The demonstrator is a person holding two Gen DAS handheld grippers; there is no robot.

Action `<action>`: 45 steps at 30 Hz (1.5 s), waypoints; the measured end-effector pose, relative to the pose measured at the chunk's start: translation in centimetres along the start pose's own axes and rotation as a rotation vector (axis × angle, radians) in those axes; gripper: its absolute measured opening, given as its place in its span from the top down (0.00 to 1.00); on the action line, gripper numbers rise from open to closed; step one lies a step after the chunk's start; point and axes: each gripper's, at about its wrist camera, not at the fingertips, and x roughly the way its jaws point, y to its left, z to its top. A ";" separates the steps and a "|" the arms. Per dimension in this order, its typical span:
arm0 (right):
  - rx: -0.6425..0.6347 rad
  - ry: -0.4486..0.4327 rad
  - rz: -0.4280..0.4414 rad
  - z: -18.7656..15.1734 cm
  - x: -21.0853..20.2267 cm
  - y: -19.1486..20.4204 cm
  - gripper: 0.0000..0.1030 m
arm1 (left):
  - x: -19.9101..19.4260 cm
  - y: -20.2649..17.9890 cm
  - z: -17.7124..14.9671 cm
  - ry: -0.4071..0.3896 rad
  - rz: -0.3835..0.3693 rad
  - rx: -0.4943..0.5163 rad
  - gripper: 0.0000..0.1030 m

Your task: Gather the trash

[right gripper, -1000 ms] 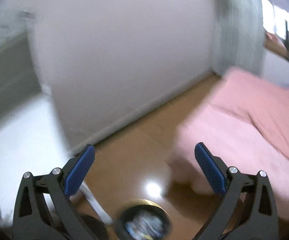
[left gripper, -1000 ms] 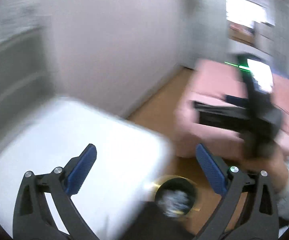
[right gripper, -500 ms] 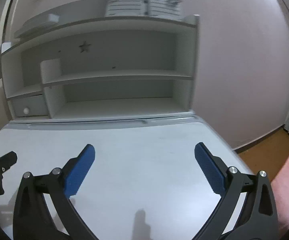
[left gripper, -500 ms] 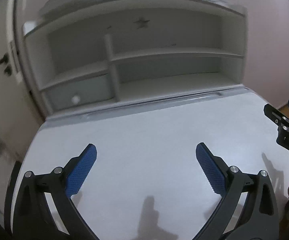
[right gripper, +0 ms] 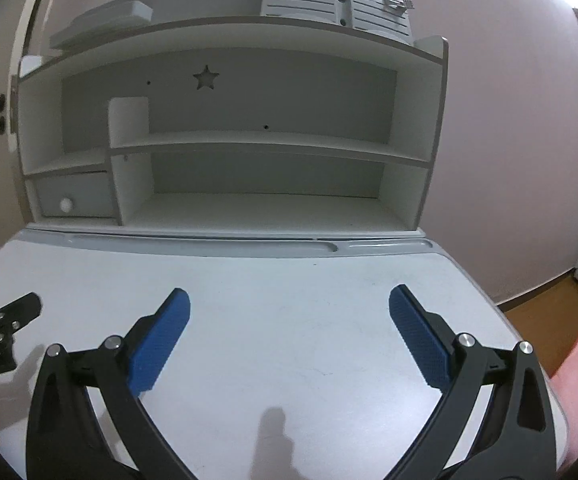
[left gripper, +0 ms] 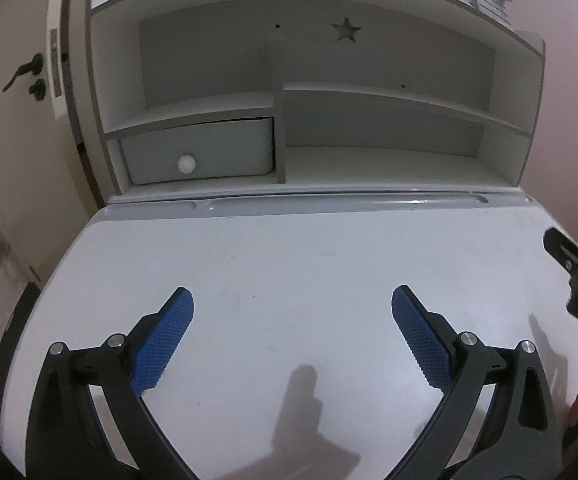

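Left wrist: door handle (left gripper: 23, 76) visible; right wrist: floor (right gripper: 545, 312); both tools released.

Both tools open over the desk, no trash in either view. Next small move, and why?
Probably pan both cameras off the white desk top. The left tool and right tool hang open and hold nothing, and neither the desk surface nor the white shelf unit shows any trash, so there is nothing here to grasp.
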 end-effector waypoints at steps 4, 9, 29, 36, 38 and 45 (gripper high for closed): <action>-0.002 -0.010 -0.005 0.0 -0.1 0.2 0.06 | 1.2 1.2 0.2 0.052 0.107 -0.062 0.06; -0.014 -0.028 -0.016 -0.1 -0.4 0.5 0.06 | 1.2 1.8 0.2 0.051 0.071 -0.107 0.06; -0.023 0.111 -0.036 -0.3 2.2 0.8 0.06 | 0.6 0.8 0.1 0.020 0.078 -0.072 0.06; -0.038 0.098 -0.042 -0.4 2.1 1.2 0.06 | 0.8 0.1 0.1 0.040 0.074 -0.049 0.06; -0.036 0.098 -0.038 -0.5 2.1 1.1 0.06 | 0.8 0.1 0.1 0.037 0.073 -0.049 0.06; -0.038 0.087 -0.052 -0.5 2.0 1.0 0.06 | 0.8 -0.1 0.0 0.039 0.069 -0.048 0.06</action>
